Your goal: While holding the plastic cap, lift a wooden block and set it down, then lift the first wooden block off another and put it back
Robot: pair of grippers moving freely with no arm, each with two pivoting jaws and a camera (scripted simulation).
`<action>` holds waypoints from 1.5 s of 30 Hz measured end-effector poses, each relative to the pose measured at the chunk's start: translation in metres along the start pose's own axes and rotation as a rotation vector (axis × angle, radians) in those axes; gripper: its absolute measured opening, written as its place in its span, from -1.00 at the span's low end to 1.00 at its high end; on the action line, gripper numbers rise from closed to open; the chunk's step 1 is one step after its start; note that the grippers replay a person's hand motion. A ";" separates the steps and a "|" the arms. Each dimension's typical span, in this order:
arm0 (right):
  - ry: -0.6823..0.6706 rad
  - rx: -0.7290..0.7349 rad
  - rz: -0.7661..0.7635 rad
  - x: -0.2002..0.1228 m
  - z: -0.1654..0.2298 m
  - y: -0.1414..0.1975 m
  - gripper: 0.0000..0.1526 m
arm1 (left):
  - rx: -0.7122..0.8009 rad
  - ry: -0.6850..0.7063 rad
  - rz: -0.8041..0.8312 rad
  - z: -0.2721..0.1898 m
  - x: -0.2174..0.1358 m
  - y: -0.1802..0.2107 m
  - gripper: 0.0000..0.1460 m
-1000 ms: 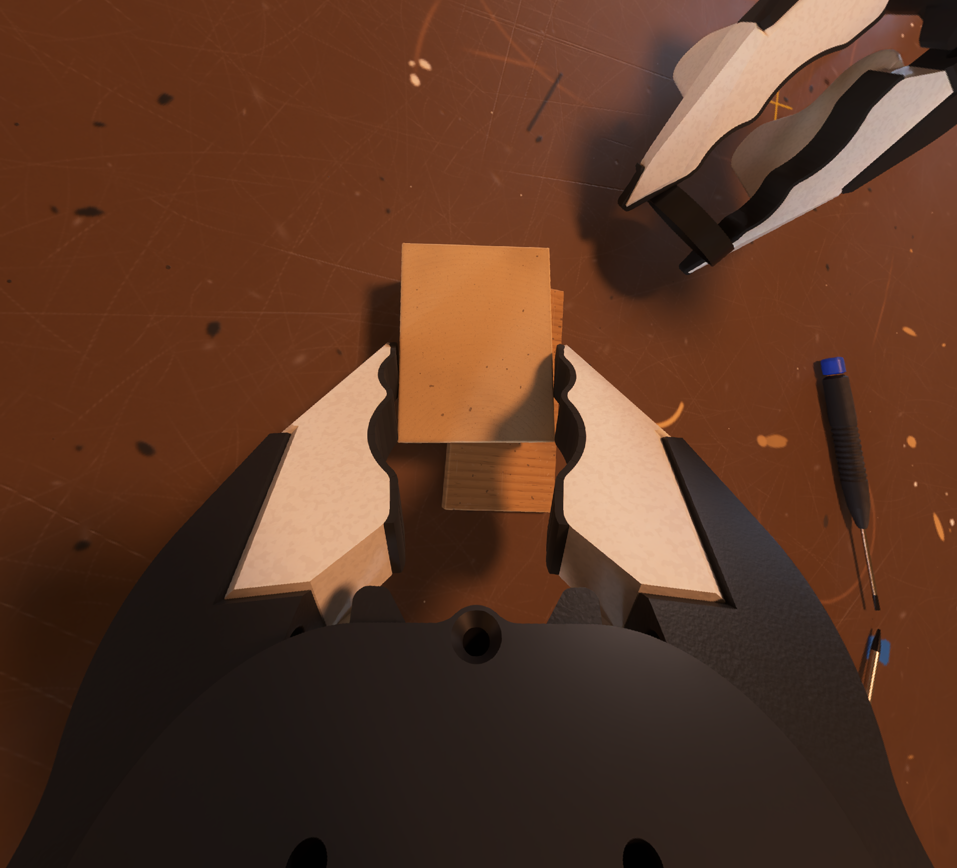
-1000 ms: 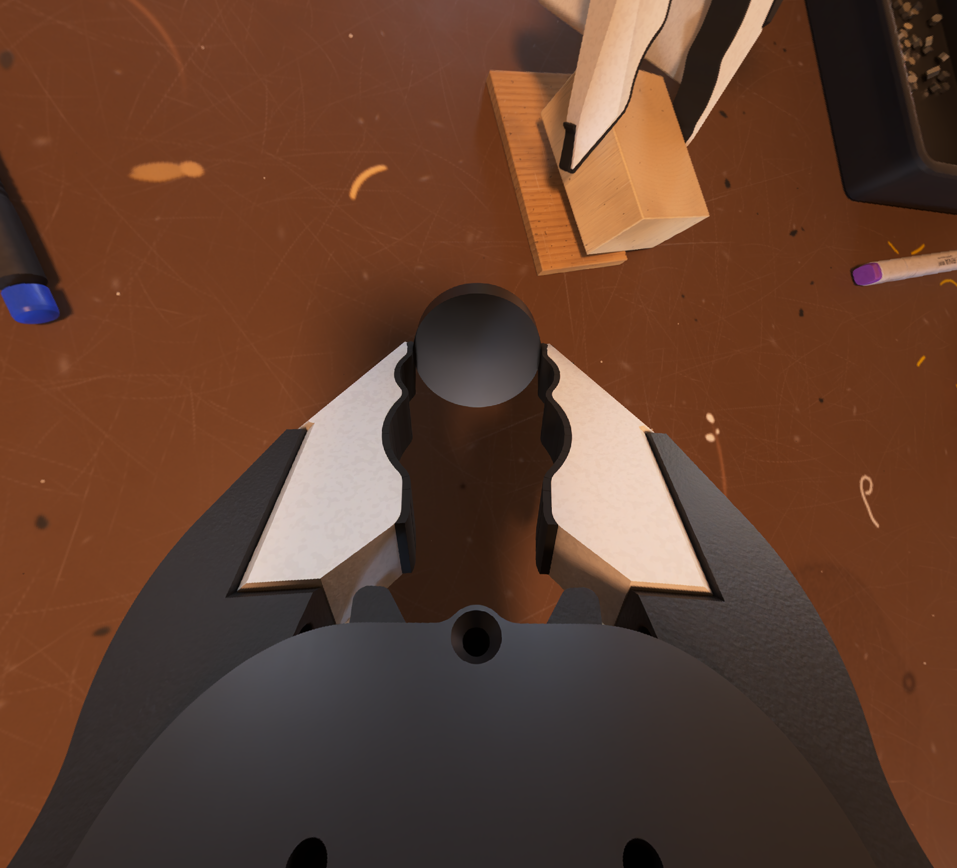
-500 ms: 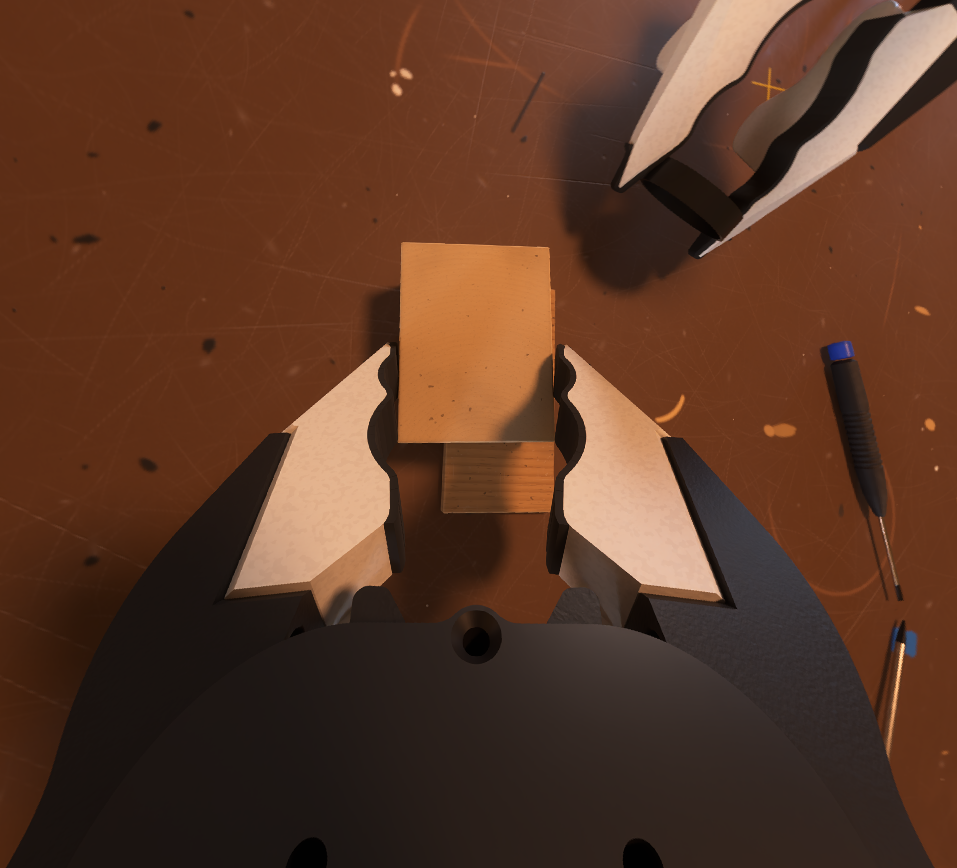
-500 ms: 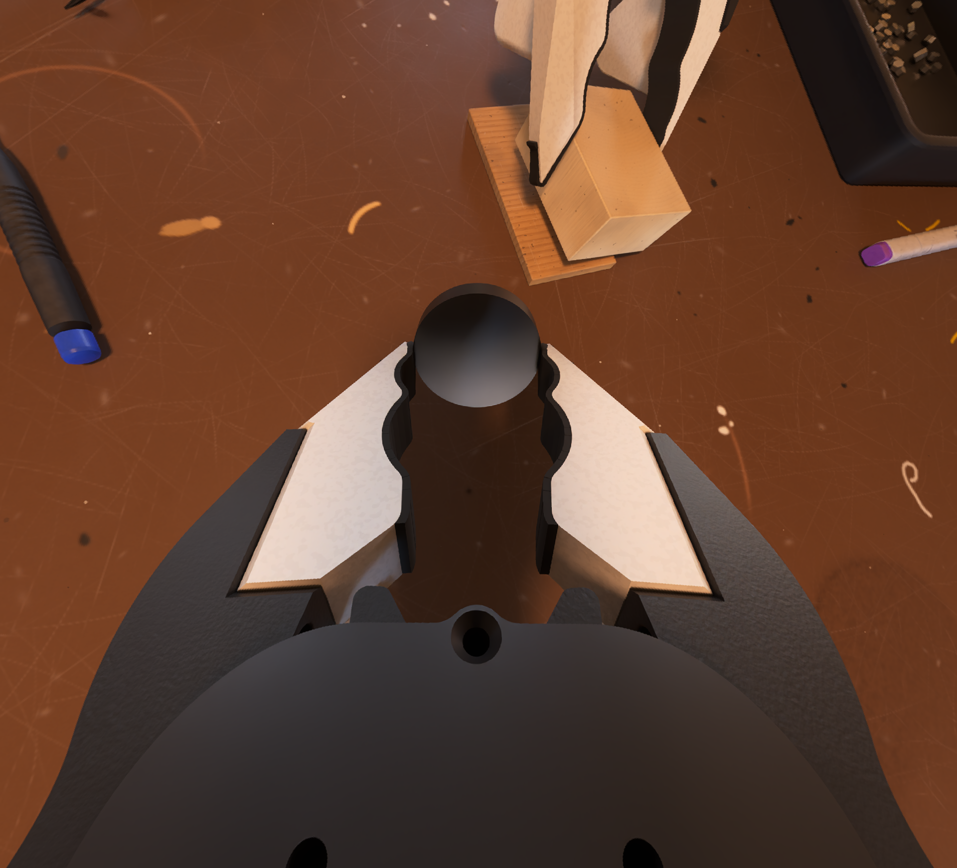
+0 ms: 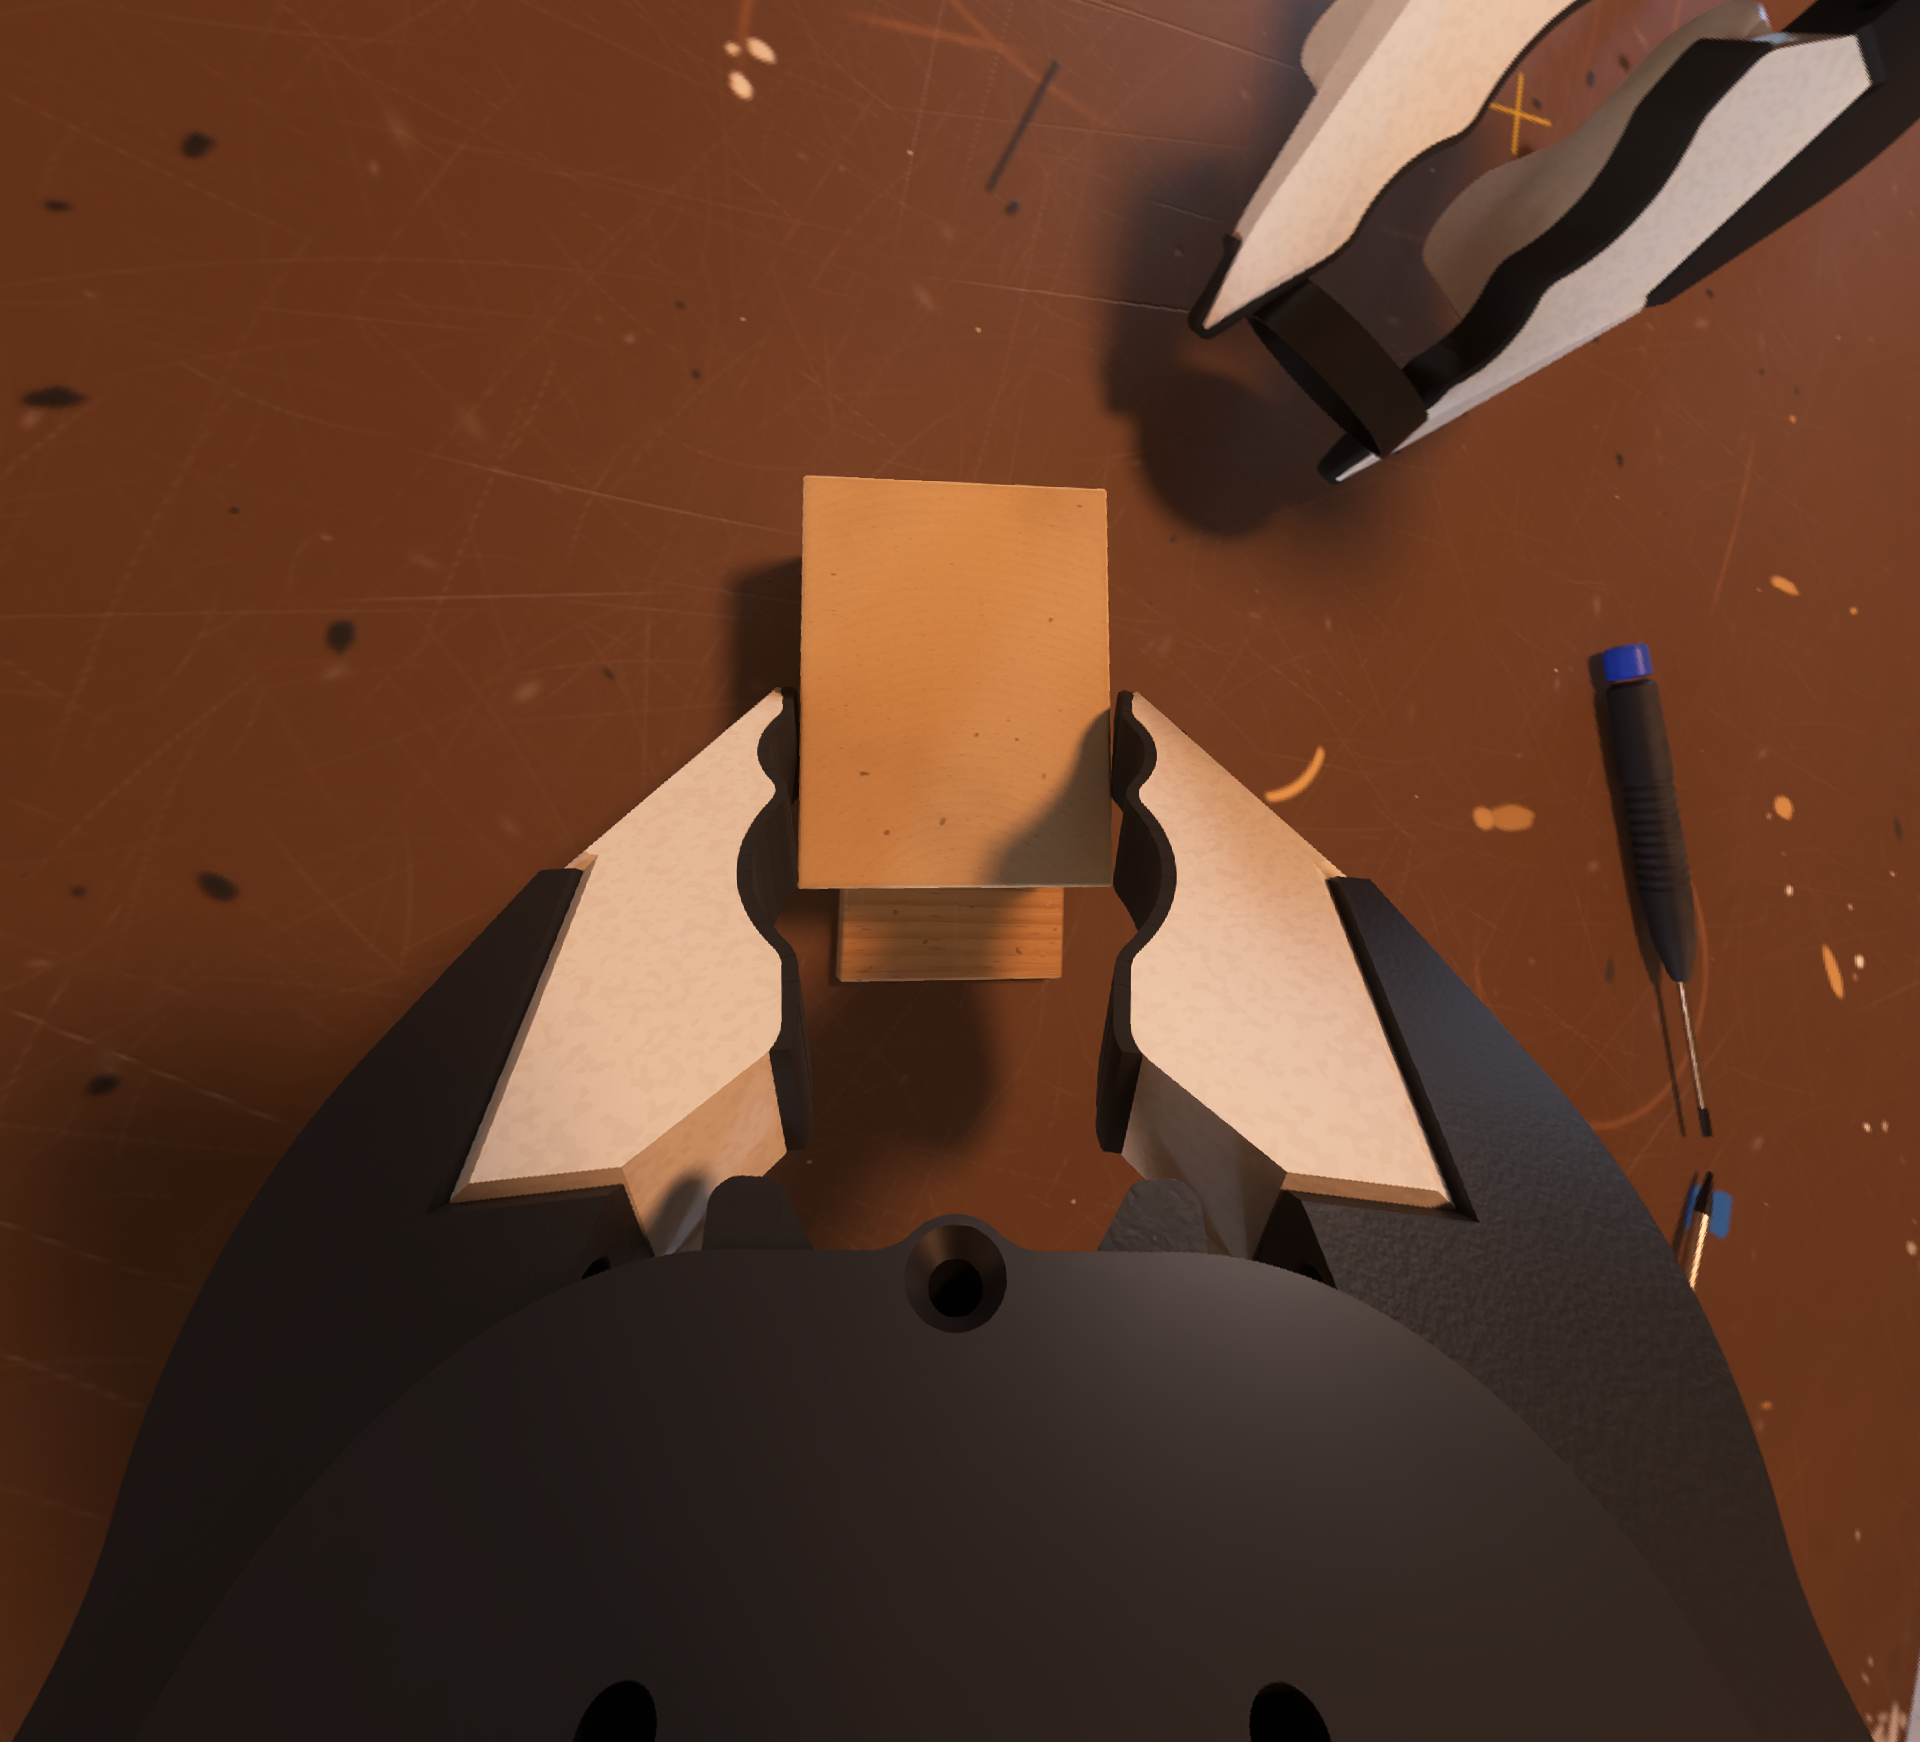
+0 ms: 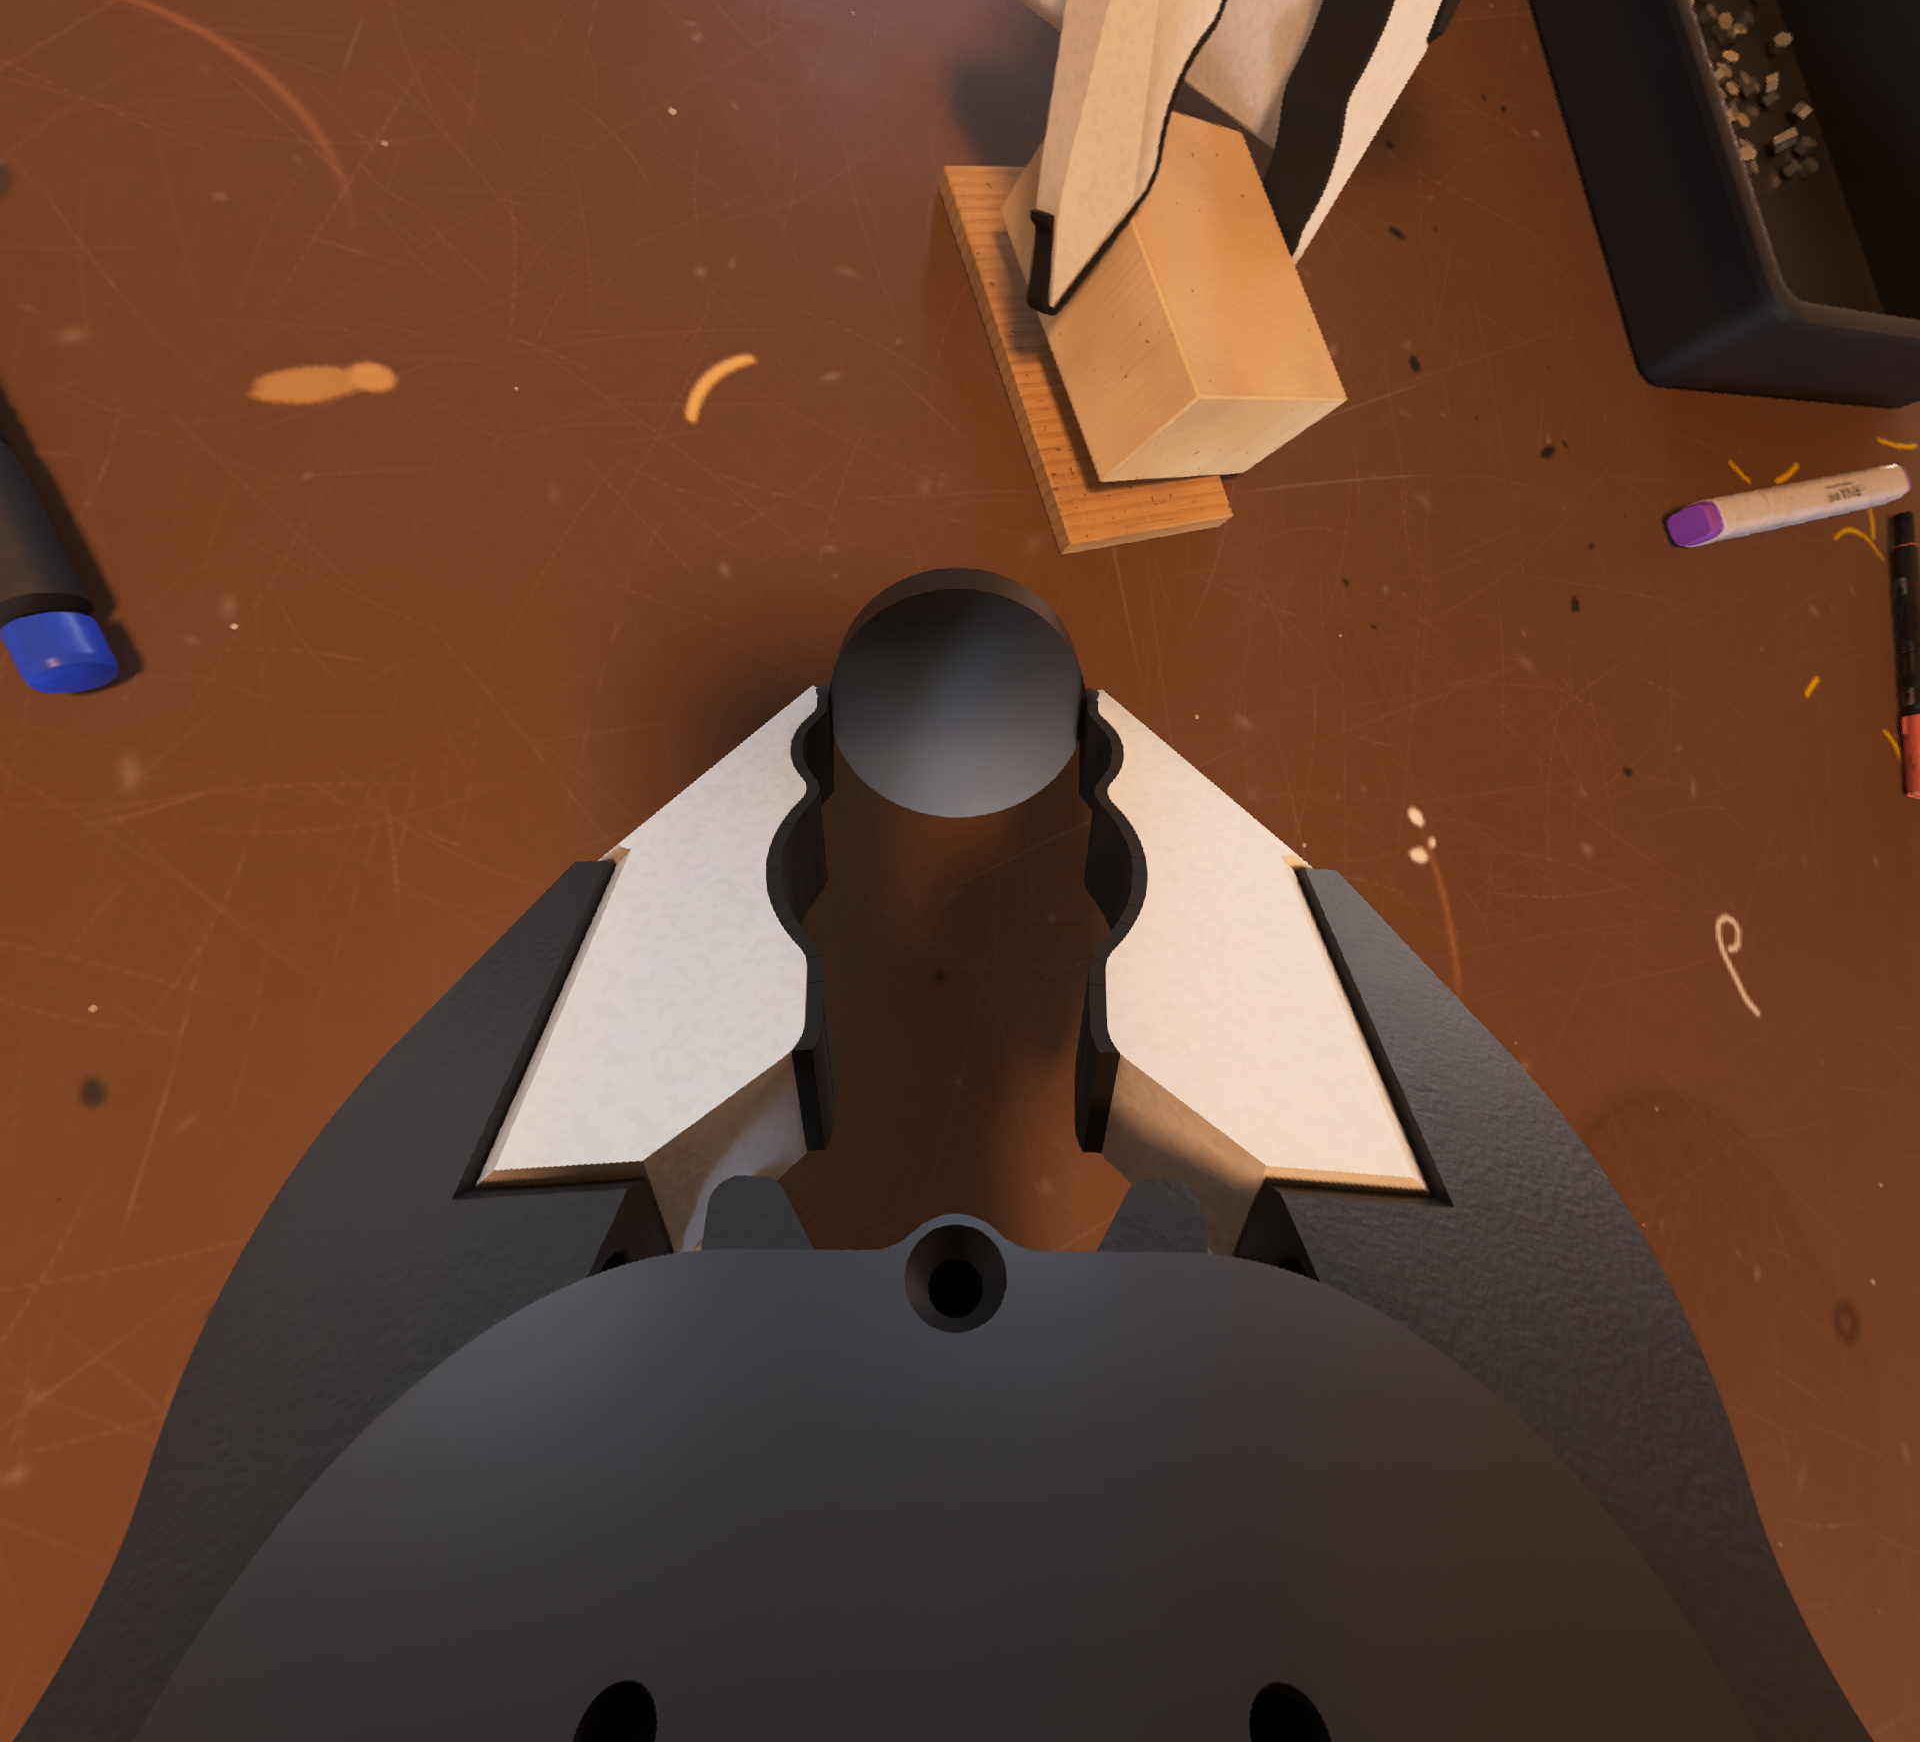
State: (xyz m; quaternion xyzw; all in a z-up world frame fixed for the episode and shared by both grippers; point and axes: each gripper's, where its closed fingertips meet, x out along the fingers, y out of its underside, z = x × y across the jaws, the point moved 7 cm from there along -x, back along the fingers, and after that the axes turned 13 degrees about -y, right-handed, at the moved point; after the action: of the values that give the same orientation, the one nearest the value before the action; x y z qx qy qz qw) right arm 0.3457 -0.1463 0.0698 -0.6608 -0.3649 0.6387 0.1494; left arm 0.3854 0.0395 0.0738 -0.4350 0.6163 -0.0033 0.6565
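Observation:
My left gripper (image 5: 954, 713) is shut on a thick wooden block (image 5: 954, 684), gripping its two long sides. A thin flat wooden block (image 5: 951, 936) lies on the brown table under it, with only its near end showing. In the right wrist view the thick block (image 6: 1195, 362) sits low over the thin block (image 6: 1029, 383) and overhangs one side. I cannot tell whether they touch. My right gripper (image 6: 954, 716) is shut on a round black plastic cap (image 6: 954, 705) and holds it above the table. It also shows in the left wrist view (image 5: 1273, 396), beyond the blocks and to the right, with the cap (image 5: 1340, 362).
A black-handled screwdriver with a blue end (image 5: 1647, 861) and a small pen (image 5: 1704, 1225) lie right of the left gripper. A black bin of small bits (image 6: 1714, 134) stands behind the blocks. A purple-capped marker (image 6: 1787, 503) and a dark pen (image 6: 1907, 653) lie to the right.
Less of the thin block shows under the held block, and it has shifted left in the left wrist view. The right gripper with the cap has drifted slightly farther away.

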 end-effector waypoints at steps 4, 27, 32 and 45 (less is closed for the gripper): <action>0.019 -0.005 0.010 0.001 0.001 0.000 -0.38 | 0.010 0.027 0.014 -0.005 0.000 0.001 -0.17; 0.039 0.002 0.014 0.001 0.003 0.000 -0.38 | 0.026 0.006 0.030 -0.009 -0.002 0.003 0.06; 0.039 0.001 0.014 0.001 0.003 0.000 -0.38 | 0.019 -0.005 0.036 -0.007 -0.001 0.003 0.17; 0.040 0.002 0.014 0.001 0.003 -0.001 -0.38 | 0.025 0.004 0.015 -0.009 -0.006 0.002 0.17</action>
State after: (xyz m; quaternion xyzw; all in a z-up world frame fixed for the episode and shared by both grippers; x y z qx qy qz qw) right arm 0.3427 -0.1461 0.0692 -0.6758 -0.3564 0.6268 0.1530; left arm 0.3755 0.0392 0.0790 -0.4219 0.6209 -0.0069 0.6606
